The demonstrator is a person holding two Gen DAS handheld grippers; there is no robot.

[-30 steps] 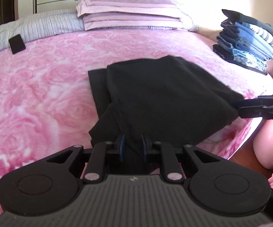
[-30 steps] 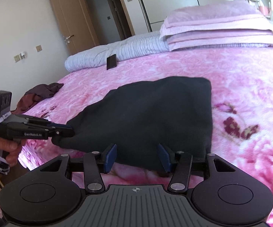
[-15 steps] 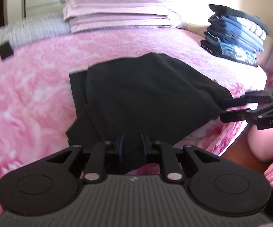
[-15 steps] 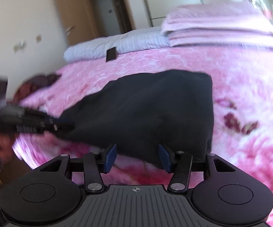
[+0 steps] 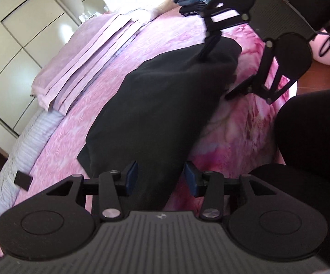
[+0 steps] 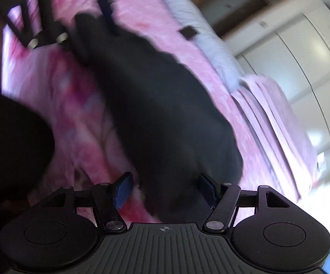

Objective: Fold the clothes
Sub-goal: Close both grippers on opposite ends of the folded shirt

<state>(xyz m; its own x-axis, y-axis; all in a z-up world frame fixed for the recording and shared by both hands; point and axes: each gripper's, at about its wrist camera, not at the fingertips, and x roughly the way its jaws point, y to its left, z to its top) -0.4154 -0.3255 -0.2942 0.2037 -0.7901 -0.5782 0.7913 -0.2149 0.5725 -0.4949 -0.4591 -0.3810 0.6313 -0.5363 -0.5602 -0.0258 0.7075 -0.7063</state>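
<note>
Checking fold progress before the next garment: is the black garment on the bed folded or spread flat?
Folded: the black garment lies on the pink bedspread as a compact doubled shape.

The folded black garment (image 5: pixel 160 105) is matt, soft-looking cloth that gives no sheen. Under it the pink rose-patterned bedspread (image 5: pixel 123 61) looks plush and faintly fuzzy. In the upper left of the left wrist view, the stacked mauve blankets (image 5: pixel 85 52) show smooth woven cloth with flat hemmed edges, and the cream wardrobe doors (image 5: pixel 16 34) are glossy. The black plastic left gripper (image 5: pixel 161 178) is matt, with shiny metal rivets and dull blue pads (image 5: pixel 131 175).
</note>
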